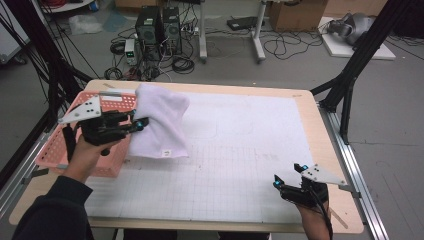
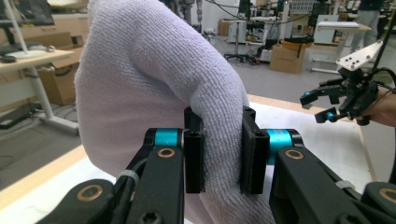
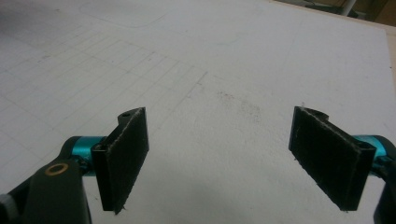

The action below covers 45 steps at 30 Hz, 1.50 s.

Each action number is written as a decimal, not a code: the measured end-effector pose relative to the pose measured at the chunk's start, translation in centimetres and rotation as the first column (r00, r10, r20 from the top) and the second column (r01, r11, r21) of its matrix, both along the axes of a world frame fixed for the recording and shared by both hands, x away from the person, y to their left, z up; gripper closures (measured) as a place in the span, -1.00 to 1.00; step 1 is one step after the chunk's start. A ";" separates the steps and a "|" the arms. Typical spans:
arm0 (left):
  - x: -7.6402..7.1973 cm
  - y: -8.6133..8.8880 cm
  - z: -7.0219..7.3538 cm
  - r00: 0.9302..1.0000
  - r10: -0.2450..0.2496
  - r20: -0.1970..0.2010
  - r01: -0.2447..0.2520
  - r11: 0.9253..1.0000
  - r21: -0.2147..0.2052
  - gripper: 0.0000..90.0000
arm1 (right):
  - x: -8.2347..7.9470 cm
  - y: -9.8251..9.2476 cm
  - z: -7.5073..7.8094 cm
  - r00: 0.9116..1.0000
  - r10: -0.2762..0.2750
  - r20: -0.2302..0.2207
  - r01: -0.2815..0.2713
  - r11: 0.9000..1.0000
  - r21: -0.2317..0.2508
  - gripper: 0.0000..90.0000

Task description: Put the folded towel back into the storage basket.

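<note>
Evenly lit from overhead, soft and rather dim; faint shadow beneath the hanging white terry-cloth towel (image 1: pixel 159 122). No glare on the white gridded table mat (image 1: pixel 240 165). Slightly grainy throughout. Behind the towel, background softly blurred; beside it, near black jaws sharp.
</note>
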<state>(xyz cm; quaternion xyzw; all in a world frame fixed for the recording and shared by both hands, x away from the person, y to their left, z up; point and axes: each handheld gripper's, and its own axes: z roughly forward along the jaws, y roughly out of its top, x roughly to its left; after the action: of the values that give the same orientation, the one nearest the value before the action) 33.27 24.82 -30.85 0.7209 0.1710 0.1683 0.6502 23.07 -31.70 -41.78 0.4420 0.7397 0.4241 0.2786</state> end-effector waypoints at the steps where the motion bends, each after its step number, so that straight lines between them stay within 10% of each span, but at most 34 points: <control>1: 0.0 0.6 0.1 1.000 0.004 0.002 -0.004 1.000 -0.003 0.66 | 0.0 0.1 0.0 1.000 -0.003 -0.004 0.003 1.000 0.002 -0.58; 25: -0.4 12.6 3.7 0.996 0.083 0.025 -0.083 0.996 -0.013 0.66 | 0.3 1.0 0.1 1.000 0.005 0.009 -0.005 1.000 -0.022 -0.58; 45: 0.7 17.6 0.9 0.982 0.170 -0.077 -0.162 0.981 0.103 0.66 | 0.5 2.1 -0.1 1.000 0.021 -0.003 -0.021 0.999 -0.048 -0.58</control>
<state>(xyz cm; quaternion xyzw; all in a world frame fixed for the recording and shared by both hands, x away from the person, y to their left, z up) 33.93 42.45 -29.92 0.7413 0.2500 0.1989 0.5903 23.61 -29.62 -41.84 0.4278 0.7546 0.4087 0.2837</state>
